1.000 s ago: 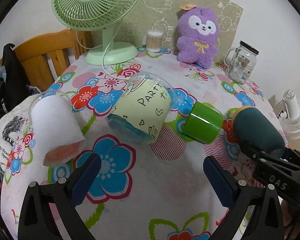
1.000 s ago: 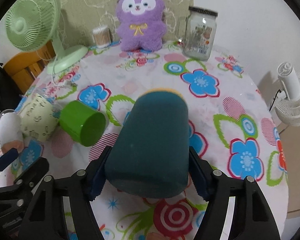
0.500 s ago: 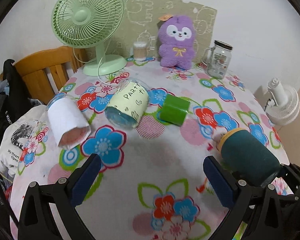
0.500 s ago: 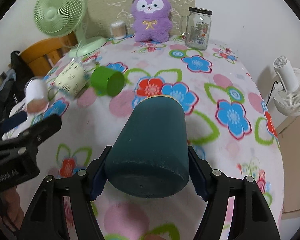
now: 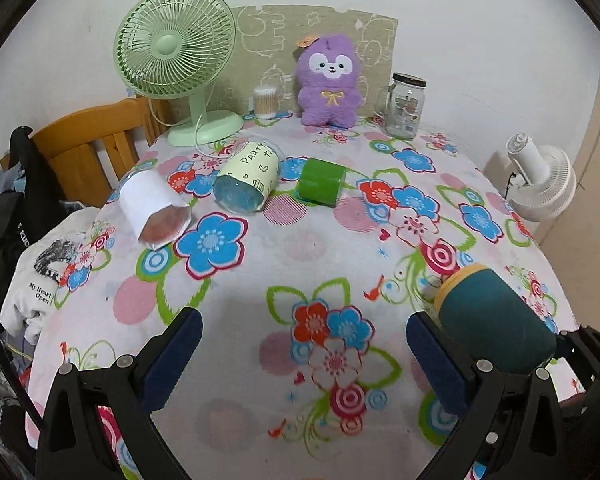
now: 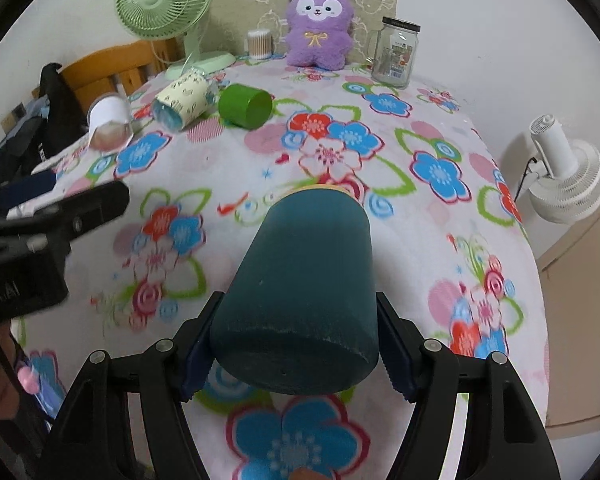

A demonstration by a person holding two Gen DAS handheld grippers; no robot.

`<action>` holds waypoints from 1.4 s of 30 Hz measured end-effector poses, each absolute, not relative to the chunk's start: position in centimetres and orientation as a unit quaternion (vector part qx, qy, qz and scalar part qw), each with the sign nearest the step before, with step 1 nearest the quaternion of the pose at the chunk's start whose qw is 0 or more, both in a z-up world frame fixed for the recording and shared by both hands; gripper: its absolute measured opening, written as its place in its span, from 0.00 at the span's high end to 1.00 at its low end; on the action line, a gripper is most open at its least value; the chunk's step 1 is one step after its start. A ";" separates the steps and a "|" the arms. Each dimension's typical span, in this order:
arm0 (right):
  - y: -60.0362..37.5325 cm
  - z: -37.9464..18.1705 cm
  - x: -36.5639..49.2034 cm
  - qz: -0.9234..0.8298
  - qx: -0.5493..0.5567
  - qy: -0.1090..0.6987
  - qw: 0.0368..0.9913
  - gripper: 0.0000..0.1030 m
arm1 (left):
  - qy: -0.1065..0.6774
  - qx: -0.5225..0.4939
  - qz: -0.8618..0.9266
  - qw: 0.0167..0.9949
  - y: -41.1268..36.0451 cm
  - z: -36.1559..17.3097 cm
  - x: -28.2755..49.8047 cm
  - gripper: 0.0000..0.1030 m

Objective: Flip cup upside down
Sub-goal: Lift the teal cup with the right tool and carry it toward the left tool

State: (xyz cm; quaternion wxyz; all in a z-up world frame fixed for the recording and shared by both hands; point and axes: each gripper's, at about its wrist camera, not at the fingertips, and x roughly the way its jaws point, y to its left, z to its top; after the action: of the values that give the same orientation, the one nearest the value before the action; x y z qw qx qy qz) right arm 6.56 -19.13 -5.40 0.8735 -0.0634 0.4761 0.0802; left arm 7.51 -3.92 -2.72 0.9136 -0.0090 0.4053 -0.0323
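My right gripper (image 6: 296,350) is shut on a dark teal cup (image 6: 300,292) with a yellow rim. It holds the cup above the table, base toward the camera and mouth tilted forward and down. The cup also shows in the left wrist view (image 5: 492,320), at the right beside my left gripper (image 5: 304,354), which is open and empty over the near table. Three more cups lie on their sides at the far left: a green one (image 5: 320,182), a cream "Party" one (image 5: 246,184) and a white one (image 5: 154,208).
The floral tablecloth (image 5: 300,248) covers a round table. At the back stand a green fan (image 5: 176,60), a cotton swab jar (image 5: 265,98), a purple plush (image 5: 328,80) and a glass jar (image 5: 405,106). A wooden chair (image 5: 96,140) is left, a white fan (image 5: 540,178) right.
Both grippers have pulled back and up from the lying cups toward the near table edge. The right one carried the teal cup along and tilted its mouth further down.
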 end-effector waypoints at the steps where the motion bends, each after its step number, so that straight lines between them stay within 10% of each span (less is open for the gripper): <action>1: -19.2 -5.4 6.1 0.079 -0.064 0.476 0.873 0.30 | 0.405 -0.010 -0.033 0.914 -3.9 -2.7 7.3 0.00; 42: -20.1 -0.9 5.1 0.098 -0.012 0.370 0.924 0.35 | 0.390 -0.023 -0.033 0.920 -3.5 -1.3 5.6 0.01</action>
State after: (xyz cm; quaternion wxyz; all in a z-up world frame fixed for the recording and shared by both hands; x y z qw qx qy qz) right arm 5.14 -20.15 -0.88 0.9236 -0.0124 0.3704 0.0977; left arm 5.58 -3.53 -1.31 0.9200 -0.0232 0.3899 -0.0330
